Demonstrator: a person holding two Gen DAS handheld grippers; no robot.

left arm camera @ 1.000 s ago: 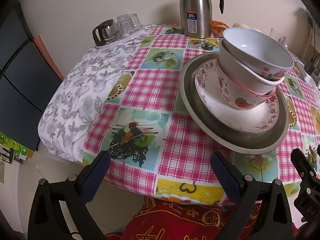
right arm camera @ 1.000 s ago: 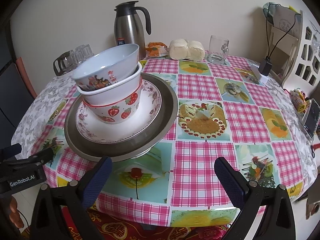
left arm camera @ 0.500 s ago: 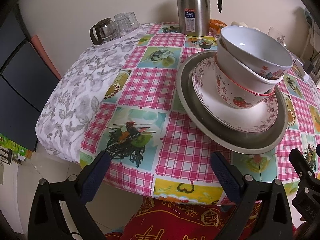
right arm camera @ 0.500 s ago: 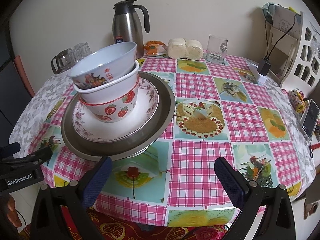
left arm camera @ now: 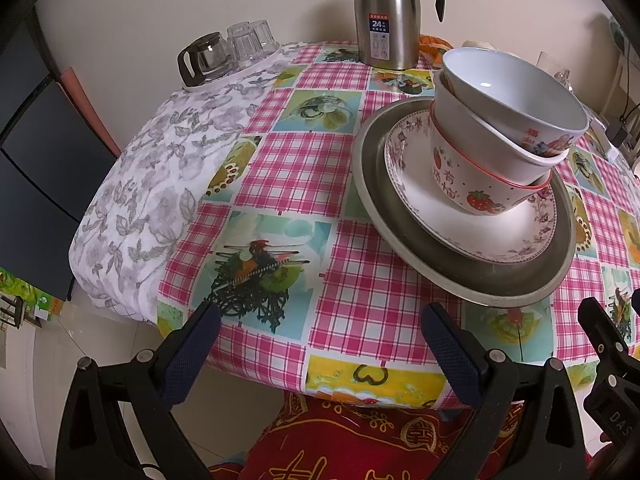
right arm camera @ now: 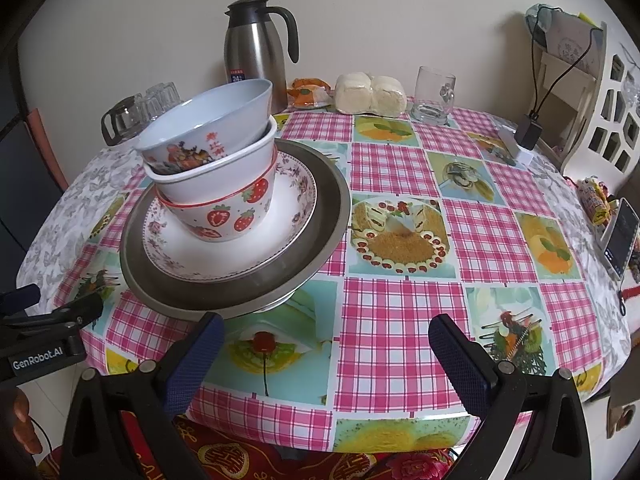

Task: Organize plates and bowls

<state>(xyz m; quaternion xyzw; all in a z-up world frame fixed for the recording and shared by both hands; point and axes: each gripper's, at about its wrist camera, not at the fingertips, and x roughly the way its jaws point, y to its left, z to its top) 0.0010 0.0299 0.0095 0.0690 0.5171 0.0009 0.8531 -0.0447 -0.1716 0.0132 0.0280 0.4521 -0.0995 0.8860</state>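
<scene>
- The left gripper (left arm camera: 320,344) is held at the near edge of the table (left arm camera: 280,168). Its jaws stand wide apart and hold nothing.
- The right gripper (right arm camera: 326,348) is held at the same near edge, further to the right. Its jaws also stand wide apart and hold nothing.
- In the right wrist view, part of the left gripper (right arm camera: 52,320) shows at the lower left, near the rim of the metal plate.
- The table carries a pink checked tablecloth (right arm camera: 400,320) with printed food pictures. A grey floral cloth (left arm camera: 148,184) shows at its left side.
- The metal plate (left arm camera: 400,240) (right arm camera: 320,216) sits on the tablecloth near the front of the table, ahead of both grippers.
- A white plate with a floral rim (left arm camera: 460,232) (right arm camera: 180,248) lies inside the metal plate.
- A strawberry-patterned bowl (left arm camera: 472,188) (right arm camera: 236,216) stands on the white plate.
- A plain white bowl (left arm camera: 488,148) (right arm camera: 216,180) is nested in the strawberry bowl.
- A third bowl with a coloured print (left arm camera: 512,96) (right arm camera: 212,128) is nested on top and sits tilted.
- A steel flask (left arm camera: 388,16) (right arm camera: 256,52) stands at the far side of the table, behind the stack.
- A glass pot (left arm camera: 204,60) and upturned glasses (left arm camera: 252,40) stand at the far left.
- A glass mug (right arm camera: 434,96), wrapped buns (right arm camera: 370,94) and an orange packet (right arm camera: 308,94) stand along the far edge.
- A phone (right arm camera: 620,240) lies at the right edge of the table.
</scene>
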